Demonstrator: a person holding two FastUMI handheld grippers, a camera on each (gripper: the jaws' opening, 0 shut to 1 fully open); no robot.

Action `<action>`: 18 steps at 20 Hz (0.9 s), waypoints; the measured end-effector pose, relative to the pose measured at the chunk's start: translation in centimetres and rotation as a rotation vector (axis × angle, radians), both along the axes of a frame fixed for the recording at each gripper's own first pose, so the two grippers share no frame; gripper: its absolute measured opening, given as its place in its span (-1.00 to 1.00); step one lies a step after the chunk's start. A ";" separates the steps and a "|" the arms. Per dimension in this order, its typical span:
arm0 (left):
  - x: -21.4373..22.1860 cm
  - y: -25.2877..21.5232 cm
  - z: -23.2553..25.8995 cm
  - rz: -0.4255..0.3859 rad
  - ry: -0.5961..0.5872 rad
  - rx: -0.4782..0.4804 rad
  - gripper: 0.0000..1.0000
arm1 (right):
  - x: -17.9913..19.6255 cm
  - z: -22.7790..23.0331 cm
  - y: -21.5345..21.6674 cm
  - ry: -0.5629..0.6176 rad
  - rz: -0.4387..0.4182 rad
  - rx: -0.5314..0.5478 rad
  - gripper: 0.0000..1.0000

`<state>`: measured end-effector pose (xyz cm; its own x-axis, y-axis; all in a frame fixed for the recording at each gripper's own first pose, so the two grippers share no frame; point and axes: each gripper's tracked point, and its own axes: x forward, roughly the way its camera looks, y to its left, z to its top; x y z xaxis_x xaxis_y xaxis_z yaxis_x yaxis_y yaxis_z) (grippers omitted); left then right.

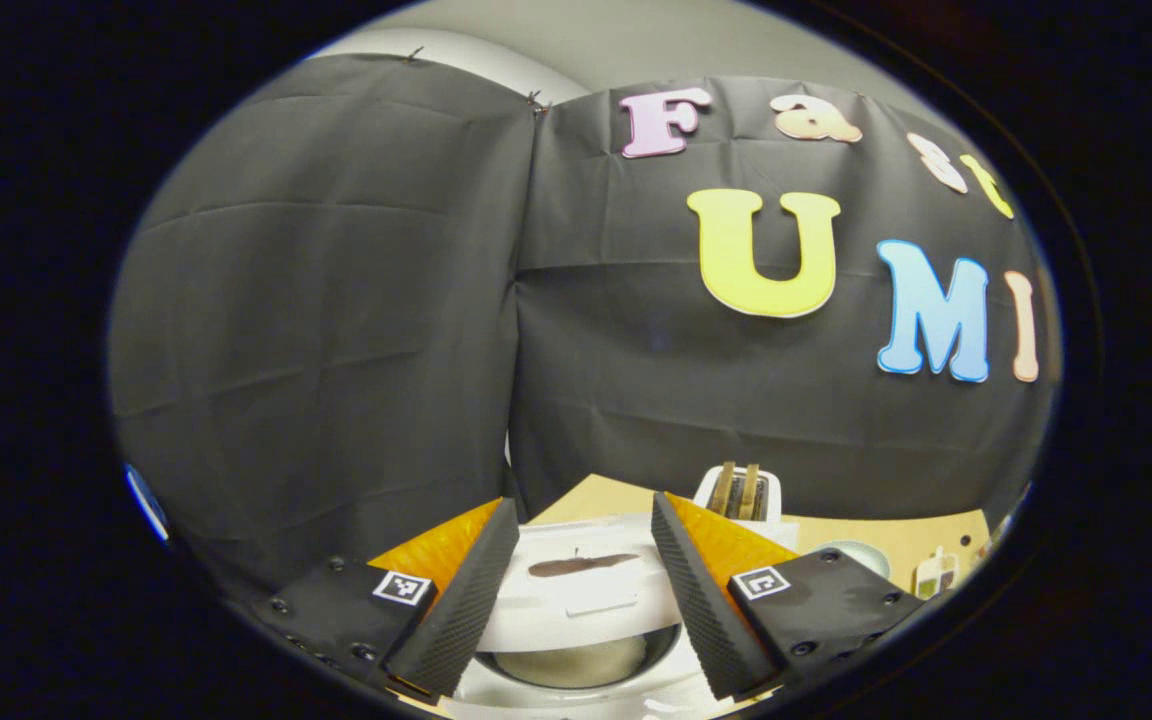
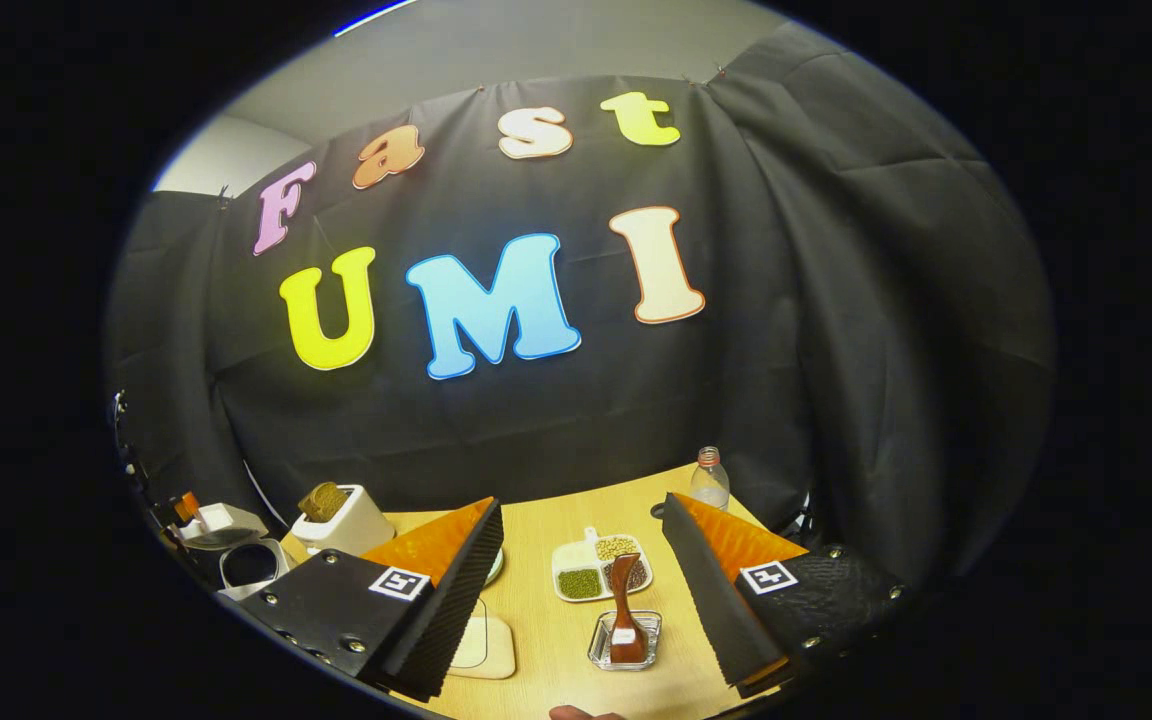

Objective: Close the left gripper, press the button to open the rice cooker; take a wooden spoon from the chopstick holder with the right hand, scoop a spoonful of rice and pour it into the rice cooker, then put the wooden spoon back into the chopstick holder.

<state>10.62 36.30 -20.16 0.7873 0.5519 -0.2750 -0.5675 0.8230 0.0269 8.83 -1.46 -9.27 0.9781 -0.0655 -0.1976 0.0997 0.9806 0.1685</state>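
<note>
The rice cooker (image 1: pixel 581 610) sits low in the centre of the left gripper view with its white lid raised, the inner pot (image 1: pixel 576 662) exposed at the bottom edge; what the pot holds is unclear. The left hand-held gripper (image 1: pixel 581 590) hangs right over it, fingers spread wide and grasping nothing. Just behind, right of centre, the white chopstick holder (image 1: pixel 738 492) carries wooden handles standing upright.

In the right gripper view the right hand-held gripper (image 2: pixel 581 590) is likewise released and empty, poised above the desk (image 2: pixel 546 620). Between its fingers, low in the frame, a wooden spoon (image 2: pixel 624 610) stands in a small clear square dish (image 2: pixel 624 642), its long axis running up and down the picture. Just above it lies a white divided tray (image 2: pixel 598 568) with green, pale and dark grains in separate compartments. A clear bottle (image 2: pixel 709 482) stands near the desk's far edge at right. Bare desk lies open around the dish.
</note>
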 end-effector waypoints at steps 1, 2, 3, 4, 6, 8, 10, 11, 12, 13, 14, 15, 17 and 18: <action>-0.4 -0.4 -0.7 0.002 0.006 -0.011 0.94 | -0.1 0.1 -0.2 0.001 -0.001 -0.002 0.94; -0.9 -0.8 -1.5 0.004 0.014 -0.027 0.87 | -0.2 0.0 -0.3 0.003 -0.002 -0.001 0.94; -1.2 -1.1 -2.2 0.005 0.023 -0.044 0.84 | -0.3 0.0 -0.4 0.005 -0.004 0.001 0.94; -1.4 -1.4 -2.9 0.006 0.032 -0.057 0.80 | -0.4 -0.2 -0.3 0.011 -0.002 0.006 0.94; -1.9 -1.8 -4.3 0.010 0.054 -0.076 0.80 | -0.6 -0.4 -0.1 0.016 0.005 0.015 0.94; -2.9 -2.3 -5.5 0.012 0.076 -0.084 0.81 | -0.8 -0.1 0.1 0.009 0.009 0.011 0.94; -2.6 -2.1 -6.6 0.014 0.105 -0.083 0.82 | -0.9 -0.2 0.4 0.010 0.018 0.000 0.94; -2.6 -2.1 -7.0 0.019 0.124 -0.091 0.82 | -1.1 -0.2 0.5 0.012 0.020 -0.003 0.94; -2.6 -2.2 -7.8 0.025 0.146 -0.106 0.82 | -1.1 -0.3 0.6 0.013 0.022 -0.004 0.94; -2.7 -2.3 -8.8 0.034 0.170 -0.131 0.82 | -1.3 -0.3 0.7 0.016 0.021 -0.002 0.94; -2.8 -2.3 -9.7 0.041 0.192 -0.153 0.89 | -1.4 -0.5 0.7 0.018 0.020 -0.001 0.94; -3.1 -2.1 -10.9 0.050 0.220 -0.181 0.89 | -1.5 -0.6 0.6 0.023 0.017 -0.002 0.94; -3.5 -1.7 -11.5 0.070 0.227 -0.183 0.89 | -1.8 -1.0 0.3 0.028 0.007 0.002 0.94; -4.1 -1.2 -11.5 0.074 0.223 -0.194 0.89 | -1.9 -1.1 0.1 0.031 -0.001 0.008 0.94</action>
